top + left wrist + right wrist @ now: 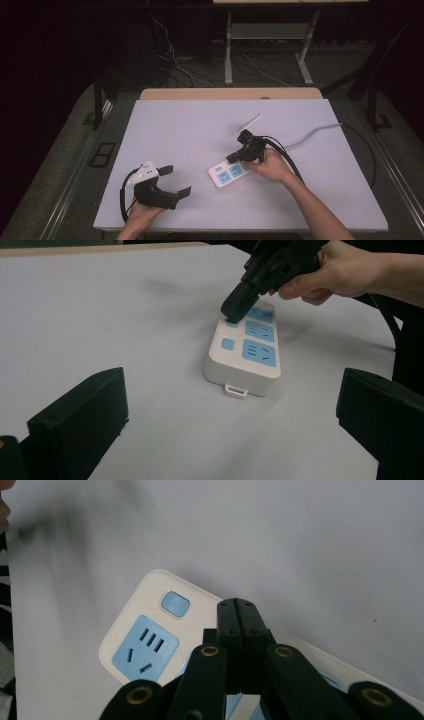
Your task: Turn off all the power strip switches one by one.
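A white power strip [226, 173] with blue sockets lies flat on the table, right of centre. My right gripper [234, 158] is shut and angled down, its tip resting on the strip's top face. In the left gripper view, that tip [235, 310] touches a small blue button on the strip [247, 357]. In the right gripper view, the closed jaws [242, 611] sit over the strip [130, 645], beside another blue button [175, 603] with a small red light next to it. My left gripper [175, 181] rests open near the front left, empty, pointing at the strip.
The strip's grey cable [320, 131] runs off the table's right side. A black cable [290, 160] trails from the right gripper along the forearm. A wooden edge [230, 93] borders the table's back. Loose cables and stand legs [228, 55] lie on the floor behind.
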A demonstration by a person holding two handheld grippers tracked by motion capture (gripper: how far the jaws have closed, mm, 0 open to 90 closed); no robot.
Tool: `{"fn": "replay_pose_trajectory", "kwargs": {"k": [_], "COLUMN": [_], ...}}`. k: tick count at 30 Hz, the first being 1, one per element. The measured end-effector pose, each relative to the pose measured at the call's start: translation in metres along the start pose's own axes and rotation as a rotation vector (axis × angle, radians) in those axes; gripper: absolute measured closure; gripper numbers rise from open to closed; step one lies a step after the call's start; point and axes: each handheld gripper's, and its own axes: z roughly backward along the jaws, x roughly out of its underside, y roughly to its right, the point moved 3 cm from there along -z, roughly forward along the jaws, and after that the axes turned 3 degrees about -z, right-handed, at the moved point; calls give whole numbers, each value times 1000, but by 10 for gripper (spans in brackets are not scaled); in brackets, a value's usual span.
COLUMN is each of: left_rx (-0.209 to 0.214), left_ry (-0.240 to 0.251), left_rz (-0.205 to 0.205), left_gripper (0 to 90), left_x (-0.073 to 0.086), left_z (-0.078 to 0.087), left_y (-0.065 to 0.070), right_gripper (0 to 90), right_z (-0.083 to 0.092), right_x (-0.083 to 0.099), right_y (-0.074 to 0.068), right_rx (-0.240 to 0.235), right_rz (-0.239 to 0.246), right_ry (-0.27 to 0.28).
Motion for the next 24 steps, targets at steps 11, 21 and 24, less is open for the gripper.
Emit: {"fn": "replay_pose_trajectory", "kwargs": {"k": [11,21,24], "left_rx": [0,1,1], "left_ry": [-5,-7,-7], "left_rz": [-3,-6,-5], "left_gripper": [0,0,0], "left_x": [0,0,1], "left_z": [-1,-2,-2], "left_y": [1,3,2], "right_gripper": [897,899,899], "right_z": [0,-6,-7], "right_x": [1,-2,-2], "right_y": [-1,-7,-6], "right_rx": [9,9,11], "right_rz": [8,52,47], "right_ry": [4,9,13]}}
